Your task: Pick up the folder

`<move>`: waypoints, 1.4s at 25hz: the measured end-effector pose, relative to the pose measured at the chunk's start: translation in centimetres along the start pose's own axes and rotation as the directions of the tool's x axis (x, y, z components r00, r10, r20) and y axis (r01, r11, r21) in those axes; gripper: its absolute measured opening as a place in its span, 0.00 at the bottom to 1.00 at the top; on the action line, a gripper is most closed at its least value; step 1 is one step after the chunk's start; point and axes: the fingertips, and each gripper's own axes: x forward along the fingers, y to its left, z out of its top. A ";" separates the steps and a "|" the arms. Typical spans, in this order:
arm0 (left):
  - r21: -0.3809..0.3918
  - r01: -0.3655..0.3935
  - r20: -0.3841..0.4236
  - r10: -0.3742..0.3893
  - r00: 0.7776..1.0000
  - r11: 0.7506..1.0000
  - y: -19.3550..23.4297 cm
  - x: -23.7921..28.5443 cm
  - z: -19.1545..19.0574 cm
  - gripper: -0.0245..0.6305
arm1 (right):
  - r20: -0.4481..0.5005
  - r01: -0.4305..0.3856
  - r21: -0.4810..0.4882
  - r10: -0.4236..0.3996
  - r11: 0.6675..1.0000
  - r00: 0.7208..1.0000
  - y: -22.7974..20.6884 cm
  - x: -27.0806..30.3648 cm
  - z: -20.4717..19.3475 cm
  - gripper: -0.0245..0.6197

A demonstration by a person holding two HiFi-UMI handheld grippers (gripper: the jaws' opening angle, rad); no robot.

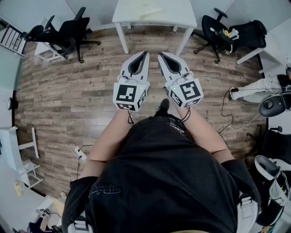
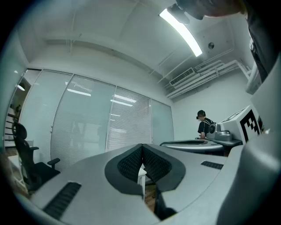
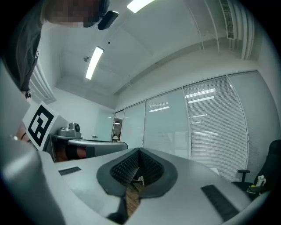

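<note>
Folder (image 1: 152, 10): probably the pale flat thing on the table (image 1: 132, 19), well ahead of both tips, can't confirm. Left gripper (image 1: 145, 55) and right gripper (image 1: 160, 55) closed, empty, held level side by side. Reads as start pose; approach not begun.

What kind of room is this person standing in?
Most likely an office or lab workspace: black wheeled swivel chairs stand on the wood-plank floor, a white table sits ahead, and frosted glass wall panels with slatted blinds line the room.
</note>
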 end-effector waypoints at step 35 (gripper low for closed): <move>-0.068 -0.188 -0.105 0.180 0.978 0.980 4.6 21.1 -4.2 0.06 | -0.051 -0.120 0.133 0.128 0.984 0.990 -20.9 9.7 -4.7 0.07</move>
